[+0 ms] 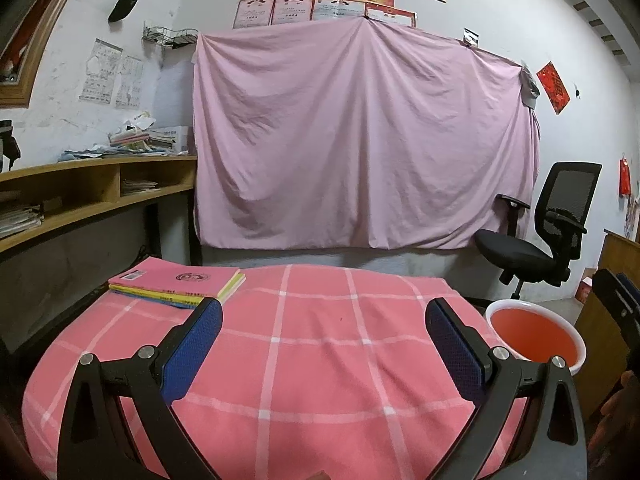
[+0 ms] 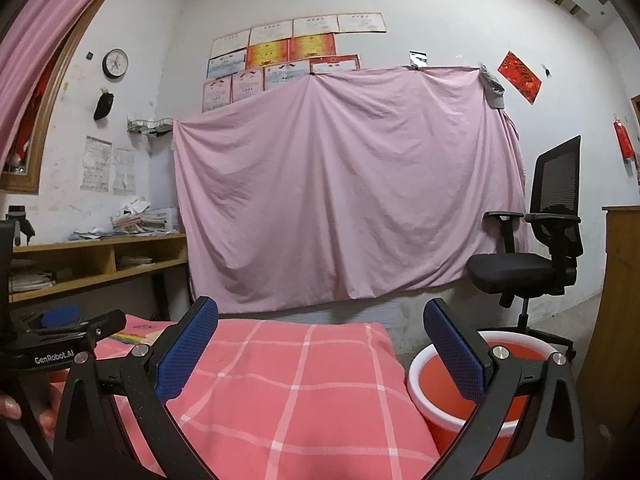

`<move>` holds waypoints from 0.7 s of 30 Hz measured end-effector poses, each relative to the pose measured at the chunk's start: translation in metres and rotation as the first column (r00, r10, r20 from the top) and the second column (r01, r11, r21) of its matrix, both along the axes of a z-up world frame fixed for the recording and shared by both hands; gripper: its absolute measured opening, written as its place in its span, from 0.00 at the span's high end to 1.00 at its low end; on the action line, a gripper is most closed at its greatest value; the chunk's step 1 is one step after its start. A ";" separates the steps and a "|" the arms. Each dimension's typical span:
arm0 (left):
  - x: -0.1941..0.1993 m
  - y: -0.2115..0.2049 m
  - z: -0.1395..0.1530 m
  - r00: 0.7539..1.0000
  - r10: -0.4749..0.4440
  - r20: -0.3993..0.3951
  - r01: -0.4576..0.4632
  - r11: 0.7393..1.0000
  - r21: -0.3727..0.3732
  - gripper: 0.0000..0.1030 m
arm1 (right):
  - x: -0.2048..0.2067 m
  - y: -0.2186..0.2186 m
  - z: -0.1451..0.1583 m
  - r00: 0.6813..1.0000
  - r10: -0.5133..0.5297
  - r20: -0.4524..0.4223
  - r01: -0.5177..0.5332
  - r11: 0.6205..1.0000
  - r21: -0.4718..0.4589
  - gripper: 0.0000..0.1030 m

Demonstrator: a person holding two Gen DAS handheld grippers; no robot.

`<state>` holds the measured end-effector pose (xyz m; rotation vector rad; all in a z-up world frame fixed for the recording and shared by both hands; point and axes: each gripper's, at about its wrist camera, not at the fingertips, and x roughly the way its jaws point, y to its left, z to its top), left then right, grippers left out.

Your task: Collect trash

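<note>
Left wrist: left gripper [image 1: 322, 320] spread wide, empty, above checked cloth [image 1: 312, 360]; books [image 1: 180, 284] far left, bin [image 1: 536, 340] off right edge. No trash visible.

Right wrist: right gripper [image 2: 320, 320] likewise agape, empty; bin [image 2: 440, 408] just beside cloth. Best to search first, then carry finds over the rim.

Cloth [image 1: 320, 360]: centre of left view, bare, open passage.
Books [image 1: 176, 284]: upper-left corner of cloth, sole obstacle on it.
Bucket [image 2: 440, 412]: lower right of right view, mouth open, just beside cloth edge.
Chair [image 2: 536, 256]: right, well apart.
</note>
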<state>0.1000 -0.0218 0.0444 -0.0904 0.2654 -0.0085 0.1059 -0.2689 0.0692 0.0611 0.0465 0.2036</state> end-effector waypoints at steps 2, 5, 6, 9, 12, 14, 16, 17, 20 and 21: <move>-0.004 0.004 -0.001 1.000 -0.002 0.002 0.002 1.000 0.000 0.03 | -0.005 0.000 -0.002 1.000 -0.004 0.003 0.004 1.000 0.007 0.00; -0.007 0.007 -0.002 1.000 -0.002 0.002 0.002 1.000 -0.005 0.03 | -0.011 0.001 -0.004 1.000 -0.014 0.008 0.013 1.000 0.010 0.00; -0.008 0.008 -0.002 1.000 -0.002 0.003 0.002 1.000 -0.005 0.03 | -0.012 0.002 -0.004 1.000 -0.015 0.010 0.015 1.000 0.010 0.00; -0.011 0.010 -0.004 1.000 -0.003 0.006 0.003 1.000 0.000 0.03 | -0.018 0.005 -0.005 1.000 -0.020 0.017 0.020 1.000 0.008 0.00; -0.017 0.014 -0.008 1.000 -0.004 0.006 0.004 1.000 0.001 0.03 | -0.022 0.009 -0.006 1.000 -0.021 0.017 0.021 1.000 0.000 0.00; -0.021 0.017 -0.011 1.000 -0.004 0.001 0.004 1.000 -0.004 0.03 | -0.026 0.012 -0.008 1.000 -0.022 0.010 0.022 1.000 -0.009 0.00; -0.026 0.019 -0.015 1.000 -0.006 -0.003 0.006 1.000 -0.006 0.03 | -0.030 0.014 -0.011 1.000 -0.024 0.005 0.024 1.000 -0.017 0.00; -0.029 0.021 -0.017 1.000 -0.009 -0.006 0.009 1.000 -0.004 0.03 | -0.032 0.014 -0.012 1.000 -0.023 0.003 0.023 1.000 -0.019 0.00; -0.035 0.023 -0.022 1.000 -0.014 -0.010 0.014 1.000 0.005 0.03 | -0.038 0.017 -0.017 1.000 -0.023 -0.014 0.023 0.999 -0.023 0.00; -0.038 0.024 -0.024 1.000 -0.017 -0.011 0.017 1.000 0.007 0.03 | -0.040 0.019 -0.018 0.999 -0.024 -0.021 0.024 0.999 -0.024 0.00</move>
